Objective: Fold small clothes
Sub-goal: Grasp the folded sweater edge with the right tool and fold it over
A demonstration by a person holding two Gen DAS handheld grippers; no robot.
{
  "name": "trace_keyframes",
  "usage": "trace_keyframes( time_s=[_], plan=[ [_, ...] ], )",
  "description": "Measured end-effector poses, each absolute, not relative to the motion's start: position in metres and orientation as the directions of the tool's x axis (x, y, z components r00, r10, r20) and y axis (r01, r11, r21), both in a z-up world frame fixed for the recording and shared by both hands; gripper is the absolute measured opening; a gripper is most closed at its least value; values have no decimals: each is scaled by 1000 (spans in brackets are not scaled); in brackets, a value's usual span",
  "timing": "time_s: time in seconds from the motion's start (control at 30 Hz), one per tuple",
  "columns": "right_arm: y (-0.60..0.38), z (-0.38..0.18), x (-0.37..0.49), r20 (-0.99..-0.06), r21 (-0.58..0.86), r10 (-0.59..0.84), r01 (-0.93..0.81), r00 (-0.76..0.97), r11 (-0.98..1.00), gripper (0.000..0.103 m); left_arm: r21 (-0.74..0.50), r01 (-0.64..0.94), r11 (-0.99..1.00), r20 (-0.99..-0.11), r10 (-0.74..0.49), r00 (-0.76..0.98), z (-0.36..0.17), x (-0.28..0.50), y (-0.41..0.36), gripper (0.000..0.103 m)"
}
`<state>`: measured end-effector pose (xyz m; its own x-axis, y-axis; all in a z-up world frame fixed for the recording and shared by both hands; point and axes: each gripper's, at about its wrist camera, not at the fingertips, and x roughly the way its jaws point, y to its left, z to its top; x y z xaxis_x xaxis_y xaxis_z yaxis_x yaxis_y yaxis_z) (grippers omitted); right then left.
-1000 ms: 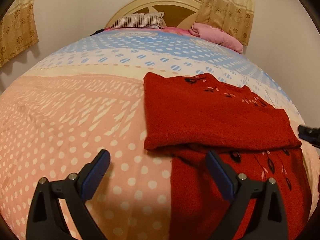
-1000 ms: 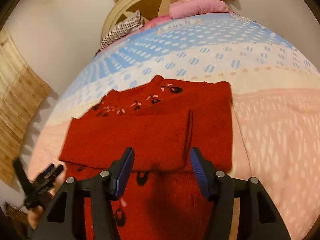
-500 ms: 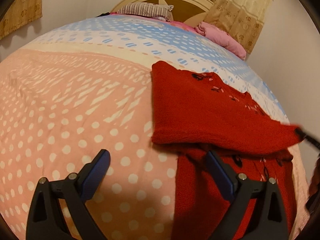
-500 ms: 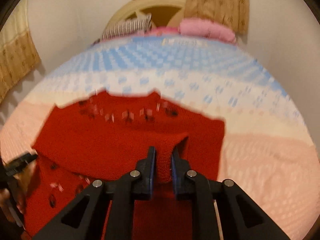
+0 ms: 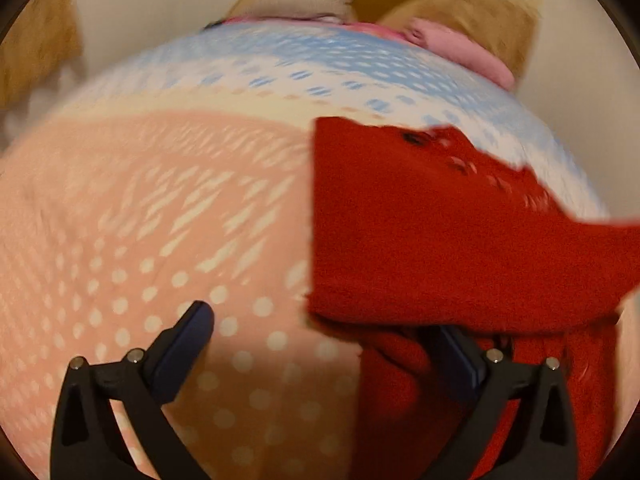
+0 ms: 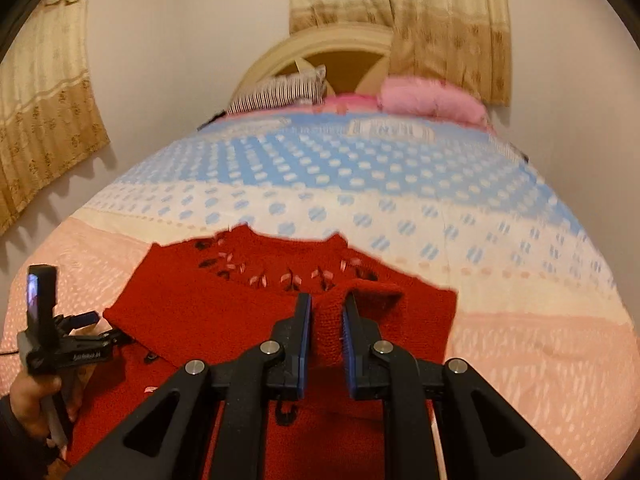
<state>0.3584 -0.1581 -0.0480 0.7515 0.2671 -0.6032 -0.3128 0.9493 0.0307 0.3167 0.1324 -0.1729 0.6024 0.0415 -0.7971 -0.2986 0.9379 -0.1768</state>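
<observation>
A red knitted sweater (image 6: 224, 316) with dark and pink flower stitching lies partly folded on the bed. My right gripper (image 6: 326, 320) is shut on a raised pinch of its folded edge, near the neckline. In the left wrist view the sweater (image 5: 440, 240) fills the right side, its upper layer lifted and stretched off to the right. My left gripper (image 5: 320, 340) stands open at the sweater's left edge. One finger (image 5: 192, 332) is over the bedspread and the other finger (image 5: 456, 356) is tucked under the lifted layer. The left gripper (image 6: 100, 328) also shows in the right wrist view, held by a hand (image 6: 28, 404).
The pink, cream and blue dotted bedspread (image 6: 520, 320) covers the whole bed. A striped pillow (image 6: 280, 92) and a pink pillow (image 6: 432, 100) lie by the cream headboard (image 6: 340, 44). Beige curtains (image 6: 44, 112) hang on the walls.
My right gripper shut on the sweater's folded edge and lifted it. The left gripper moved in toward the sweater, so one finger now sits under the raised layer.
</observation>
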Motion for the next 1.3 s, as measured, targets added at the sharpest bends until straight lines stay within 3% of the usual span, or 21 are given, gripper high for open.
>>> trace_keyframes(
  time_s=[0.17,0.33,0.4,0.43,0.47,0.53,0.67,0.87,0.97,1.13,1.3],
  plan=[
    [-185,-51,360,-597,8,211,-258,774,966,14,-169,-304,937,-787,58,615,-173,308,132,103],
    [-212,-111,380,-719,26,158,-202,677,979,15,-163,-301,940,-791,58,609,-174,307,130,103],
    [-215,-131,384,-764,36,153,-195,627,980,21,-170,-295,940,-789,50,613,-173,306,131,103],
    [-217,-135,383,-768,45,160,-197,620,979,29,-177,-293,940,-786,44,617,-173,305,132,103],
    [-220,-135,380,-764,52,163,-192,625,980,43,-186,-293,938,-783,39,621,-173,303,134,103],
    [-229,-128,374,-744,94,177,-161,645,982,55,-205,-307,929,-771,39,635,-171,296,138,103],
    [-237,-102,360,-693,120,168,-117,701,986,55,-293,-370,882,-735,40,677,-167,277,157,103],
    [-195,-90,352,-675,159,337,-316,656,935,56,-381,-380,843,-669,33,742,-146,264,166,103],
    [-180,-109,363,-701,164,332,-310,631,937,56,-324,-353,878,-684,41,729,-139,280,155,103],
    [-157,-143,367,-762,188,358,-344,540,920,56,-114,-372,921,-772,154,617,-161,315,140,103],
    [-166,-121,358,-702,163,361,-355,614,921,56,-141,-402,905,-794,139,592,-174,314,156,103]
  ],
)
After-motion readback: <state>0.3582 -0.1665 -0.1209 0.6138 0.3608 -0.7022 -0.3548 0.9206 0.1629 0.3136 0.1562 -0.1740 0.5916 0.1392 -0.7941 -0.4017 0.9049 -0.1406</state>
